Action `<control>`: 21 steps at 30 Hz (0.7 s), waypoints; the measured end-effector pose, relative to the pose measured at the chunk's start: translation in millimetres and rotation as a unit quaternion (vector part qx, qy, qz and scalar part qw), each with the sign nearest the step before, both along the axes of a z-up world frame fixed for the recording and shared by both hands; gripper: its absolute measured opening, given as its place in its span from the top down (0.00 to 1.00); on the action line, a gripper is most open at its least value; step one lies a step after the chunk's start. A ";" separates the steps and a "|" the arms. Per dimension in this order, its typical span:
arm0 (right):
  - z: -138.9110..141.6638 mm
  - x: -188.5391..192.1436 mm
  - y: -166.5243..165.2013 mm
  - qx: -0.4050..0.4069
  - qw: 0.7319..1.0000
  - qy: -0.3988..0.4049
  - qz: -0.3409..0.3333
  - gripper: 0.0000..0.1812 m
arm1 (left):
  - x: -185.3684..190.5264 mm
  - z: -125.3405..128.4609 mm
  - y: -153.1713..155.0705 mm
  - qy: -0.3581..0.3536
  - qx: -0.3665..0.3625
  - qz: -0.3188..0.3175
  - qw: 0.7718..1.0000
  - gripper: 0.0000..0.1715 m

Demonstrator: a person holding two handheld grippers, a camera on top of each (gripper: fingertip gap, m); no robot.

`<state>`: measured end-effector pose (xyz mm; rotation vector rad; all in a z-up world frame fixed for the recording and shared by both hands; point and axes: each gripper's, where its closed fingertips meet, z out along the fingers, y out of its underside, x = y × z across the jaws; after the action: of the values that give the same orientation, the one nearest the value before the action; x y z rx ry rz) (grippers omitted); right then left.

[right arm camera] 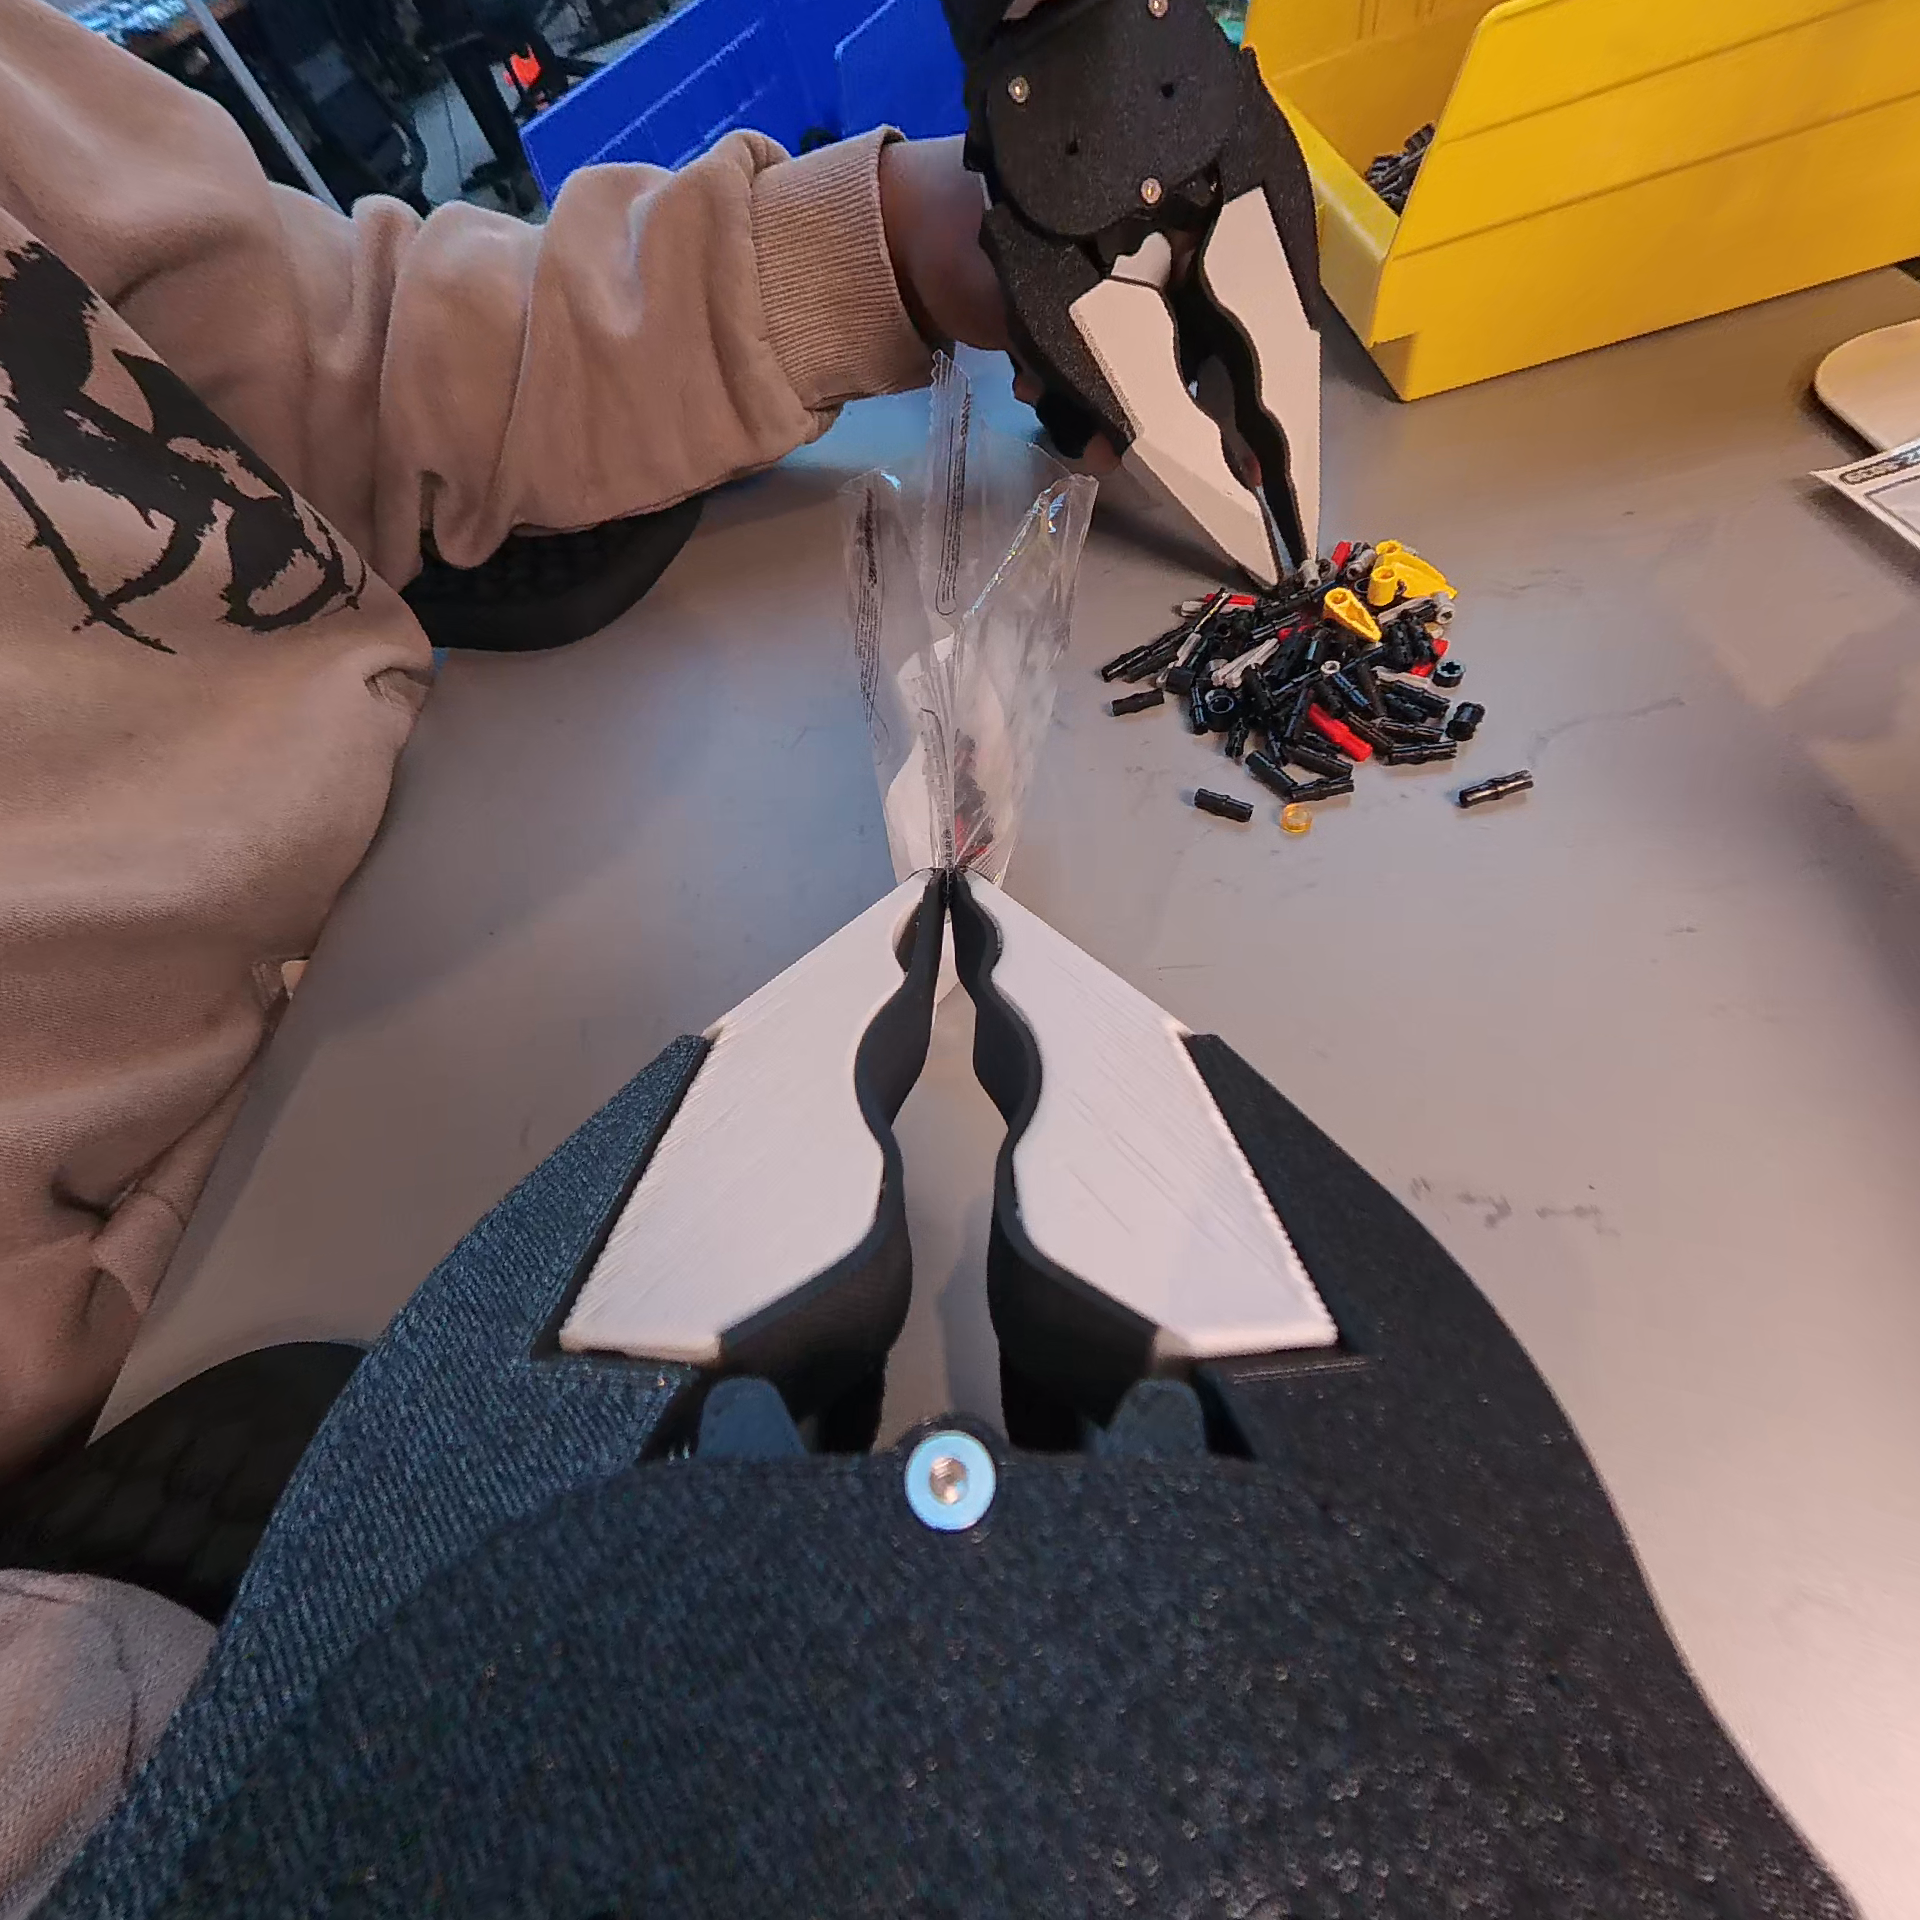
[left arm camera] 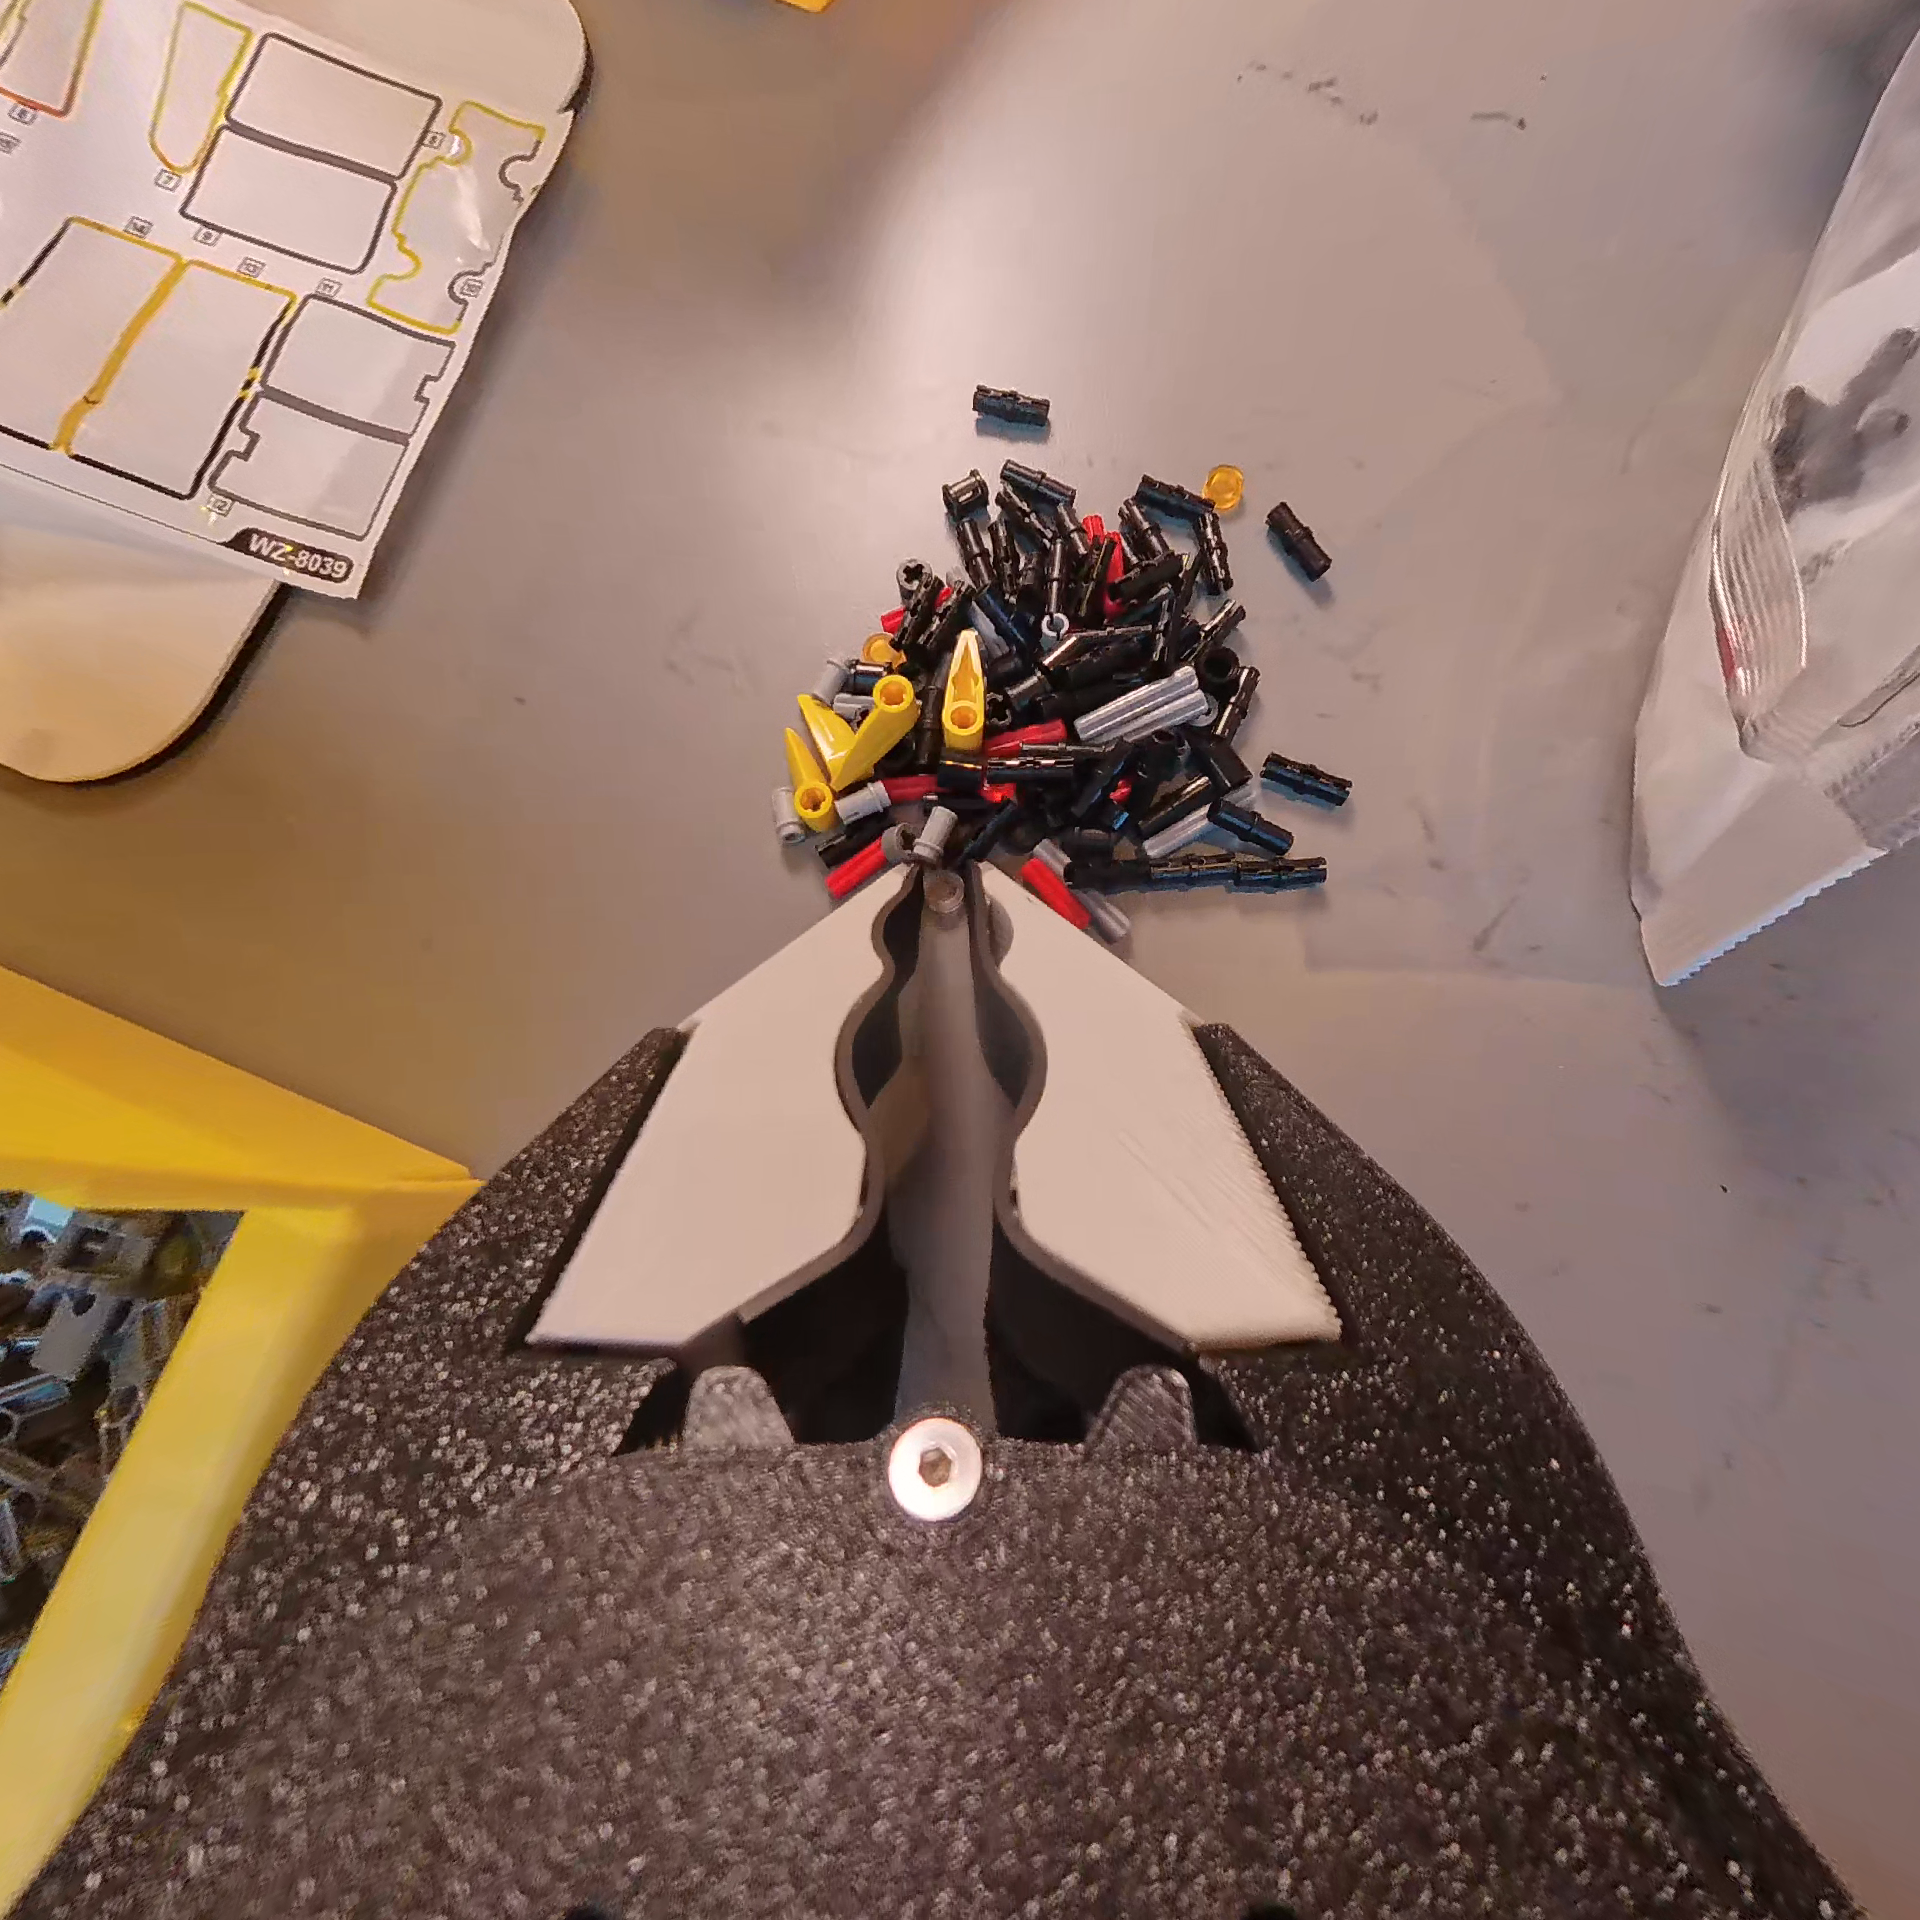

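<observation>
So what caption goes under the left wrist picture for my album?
Left tongs nearly closed at the edge of a pile of small building pins on a grey table.

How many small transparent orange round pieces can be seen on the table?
2. One orange round piece lies at the pile's far edge; the other sits on its left side, near the yellow pieces. More may be hidden underneath.

Black, red, yellow and grey toy pieces (left arm camera: 1060,707), yellow bin (right arm camera: 1621,177), clear bag (right arm camera: 961,644), grey table (right arm camera: 1455,1039)
</observation>
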<state>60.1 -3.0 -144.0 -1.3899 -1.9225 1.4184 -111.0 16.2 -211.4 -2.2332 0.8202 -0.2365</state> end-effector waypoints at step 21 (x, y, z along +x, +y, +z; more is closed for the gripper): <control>0.0 -2.6 -1.0 0.011 1.000 0.002 -0.001 1.00 | 107.0 120.8 -35.8 -0.119 0.119 -0.160 0.973 0.94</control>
<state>57.5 -4.0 -144.0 -1.3776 -1.9280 1.3929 -4.0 -19.6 -90.6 -1.8018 1.0161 -0.5197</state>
